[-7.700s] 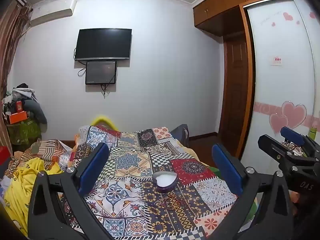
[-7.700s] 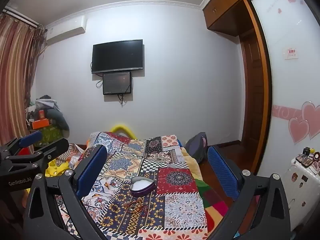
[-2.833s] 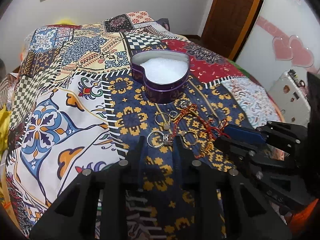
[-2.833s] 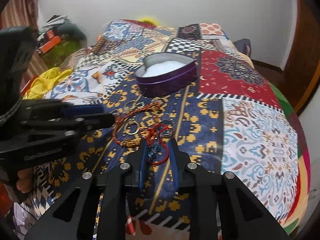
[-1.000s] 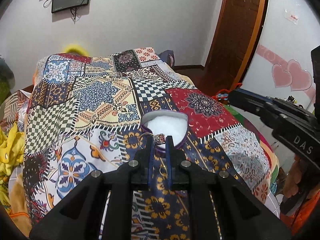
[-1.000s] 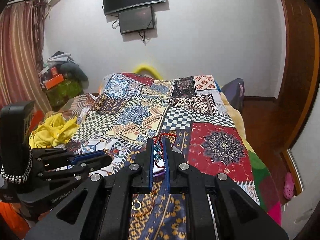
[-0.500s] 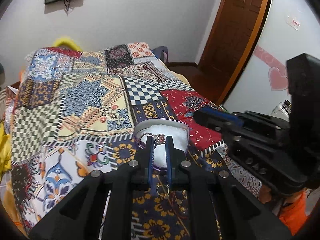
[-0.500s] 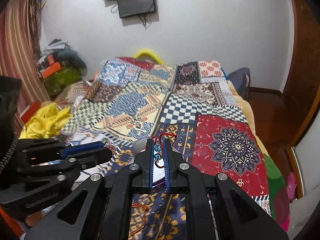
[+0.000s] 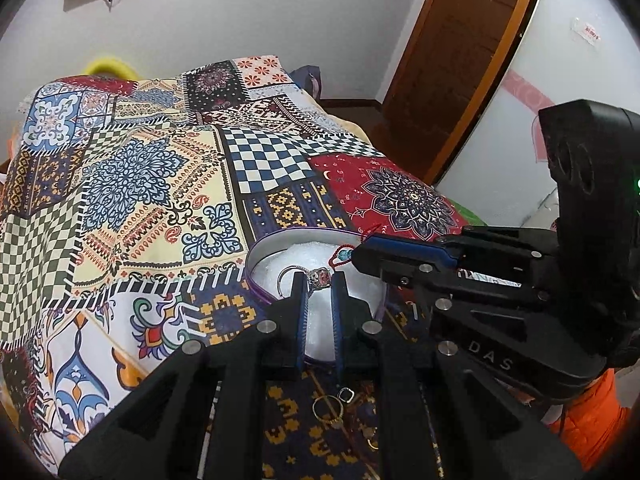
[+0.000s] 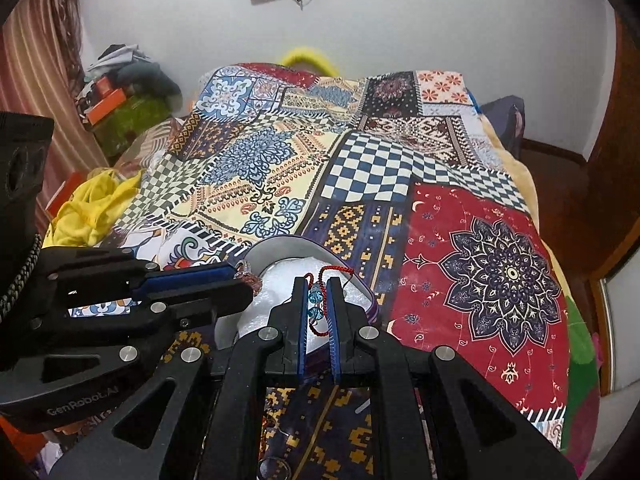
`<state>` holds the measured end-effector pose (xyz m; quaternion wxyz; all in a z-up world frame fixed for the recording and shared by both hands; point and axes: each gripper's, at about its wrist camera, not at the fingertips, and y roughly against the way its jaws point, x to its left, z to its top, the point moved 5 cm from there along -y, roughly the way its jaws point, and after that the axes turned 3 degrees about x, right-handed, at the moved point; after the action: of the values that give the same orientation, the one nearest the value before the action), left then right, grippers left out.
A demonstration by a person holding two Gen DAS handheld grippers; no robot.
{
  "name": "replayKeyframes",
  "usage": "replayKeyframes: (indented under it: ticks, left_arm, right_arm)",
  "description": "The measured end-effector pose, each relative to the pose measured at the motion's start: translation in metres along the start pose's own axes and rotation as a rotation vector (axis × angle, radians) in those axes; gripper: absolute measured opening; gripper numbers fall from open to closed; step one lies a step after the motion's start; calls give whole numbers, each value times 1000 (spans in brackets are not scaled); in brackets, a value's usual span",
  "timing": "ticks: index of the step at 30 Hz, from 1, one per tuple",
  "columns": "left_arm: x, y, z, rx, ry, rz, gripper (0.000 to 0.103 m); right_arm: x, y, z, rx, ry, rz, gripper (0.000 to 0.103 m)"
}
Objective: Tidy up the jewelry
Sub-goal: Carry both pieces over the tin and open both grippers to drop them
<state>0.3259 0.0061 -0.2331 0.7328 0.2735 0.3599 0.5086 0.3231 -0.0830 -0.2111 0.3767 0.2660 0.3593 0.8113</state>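
A purple heart-shaped tin (image 9: 256,252) with white padding sits on the patchwork bedspread (image 9: 160,184); it also shows in the right wrist view (image 10: 370,294). My left gripper (image 9: 319,278) is shut on a silver ring with a red stone (image 9: 316,276) and holds it over the tin. My right gripper (image 10: 318,284) is shut on a red cord bracelet with blue beads (image 10: 315,300), also over the tin. The right gripper shows in the left wrist view (image 9: 360,256), with the bracelet (image 9: 343,255) at its tip.
Several loose rings (image 9: 328,408) and other jewelry lie on the bedspread in front of the tin. A wooden door (image 9: 452,60) and white wardrobe stand to the right. Yellow clothes (image 10: 92,204) and clutter lie left of the bed.
Both grippers have moved forward and down from above the bed, each with its piece, and now hang close over the tin.
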Motion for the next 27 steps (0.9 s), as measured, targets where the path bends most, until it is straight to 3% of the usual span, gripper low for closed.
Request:
replayKeyframes:
  ticks: [12, 25, 27]
  left_arm:
    - [4, 0, 1, -4, 10, -11, 10]
    - [9, 39, -8, -48, -2, 91, 10]
    - [7, 46, -9, -57, 1, 91, 15]
  right_arm:
    - [6, 3, -2, 8, 67, -40, 8]
    - [12, 21, 0, -1, 44, -45, 13]
    - [15, 28, -1, -12, 46, -49, 13]
